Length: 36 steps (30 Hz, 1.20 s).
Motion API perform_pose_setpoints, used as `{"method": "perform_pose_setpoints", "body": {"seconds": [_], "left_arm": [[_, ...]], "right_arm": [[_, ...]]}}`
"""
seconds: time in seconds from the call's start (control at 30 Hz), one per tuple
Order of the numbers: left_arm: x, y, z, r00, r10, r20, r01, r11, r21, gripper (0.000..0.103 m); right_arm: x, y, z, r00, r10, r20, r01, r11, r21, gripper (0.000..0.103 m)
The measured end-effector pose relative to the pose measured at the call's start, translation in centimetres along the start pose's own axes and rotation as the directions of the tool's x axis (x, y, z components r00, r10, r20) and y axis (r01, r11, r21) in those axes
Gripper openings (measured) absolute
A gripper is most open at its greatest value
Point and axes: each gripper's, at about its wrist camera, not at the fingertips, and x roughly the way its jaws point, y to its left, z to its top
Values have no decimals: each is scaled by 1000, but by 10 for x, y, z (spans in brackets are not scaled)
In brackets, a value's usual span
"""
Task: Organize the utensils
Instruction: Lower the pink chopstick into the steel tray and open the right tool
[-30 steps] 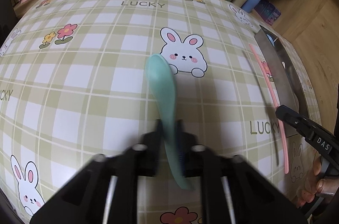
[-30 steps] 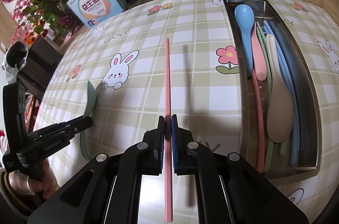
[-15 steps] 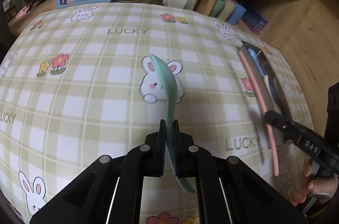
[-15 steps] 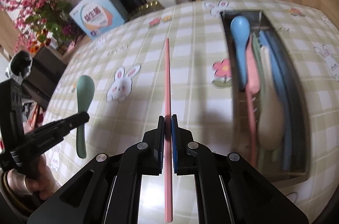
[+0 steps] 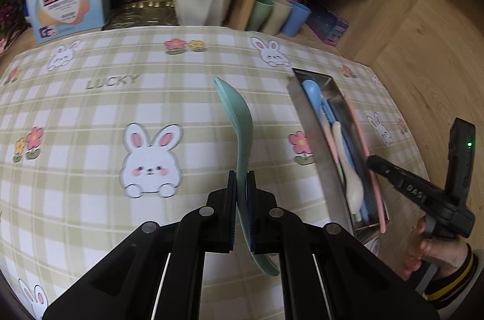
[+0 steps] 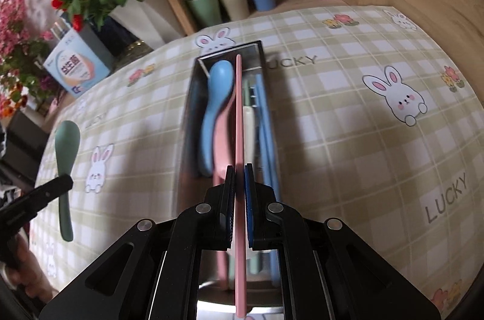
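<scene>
Overhead, two grippers: left gripper [image 5: 241,188] pinches one green spoon [image 5: 239,120]; right gripper [image 6: 239,185] pinches one pink chopstick [image 6: 239,120] above one metal tray [image 6: 189,120]

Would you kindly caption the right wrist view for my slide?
Right gripper holds a pink chopstick lengthwise above the steel utensil tray.

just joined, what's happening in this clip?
A person is sorting utensils into a metal tray on a bunny-print tablecloth, with a handheld gripper in each hand. The left gripper is shut on a green spoon, held above the cloth to the left of the tray. The right gripper is shut on a pink chopstick, lined up lengthwise over the tray, which already holds a blue spoon and other utensils. Neither piece is in the tray yet.
</scene>
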Motion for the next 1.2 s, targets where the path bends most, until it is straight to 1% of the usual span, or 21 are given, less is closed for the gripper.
{"method": "perform_pose_setpoints", "body": {"seconds": [0.1, 0.2, 0.4, 0.53, 0.67, 0.87, 1.03, 1.1, 1.2], "left_arm": [[5, -9, 3, 1000, -11, -10, 11, 1000, 14, 6], [7, -13, 3, 1000, -18, -17, 19, 1000, 25, 6], [10, -15, 1, 999, -33, -31, 34, 999, 20, 6], [10, -17, 0, 999, -30, -33, 31, 999, 23, 6], [9, -18, 1, 999, -26, -35, 27, 999, 24, 6], [9, -24, 0, 999, -32, -33, 33, 999, 34, 6], [8, -27, -2, 999, -43, -32, 44, 998, 34, 6], [9, -28, -3, 998, -48, -33, 49, 998, 31, 6], [10, -29, -4, 998, -58, -38, 59, 998, 28, 6]], "right_arm": [[7, 0, 0, 999, -44, -13, 44, 999, -30, 6], [12, -5, 0, 998, -60, -28, 60, 998, -19, 6], [14, -8, -2, 998, -49, -37, 49, 999, 4, 7], [11, -7, -2, 999, -40, -29, 41, 999, 16, 8], [-1, -2, -2, 999, -32, 1, 32, 999, -4, 8], [-16, -9, -3, 1000, -1, 22, 0, 1000, 28, 8], [-23, -14, -6, 1000, 28, -10, -28, 999, 30, 8], [-24, -10, -11, 999, 20, -38, -20, 1000, -5, 8], [-24, -8, -19, 998, 6, -61, -7, 1000, -24, 8]]}}
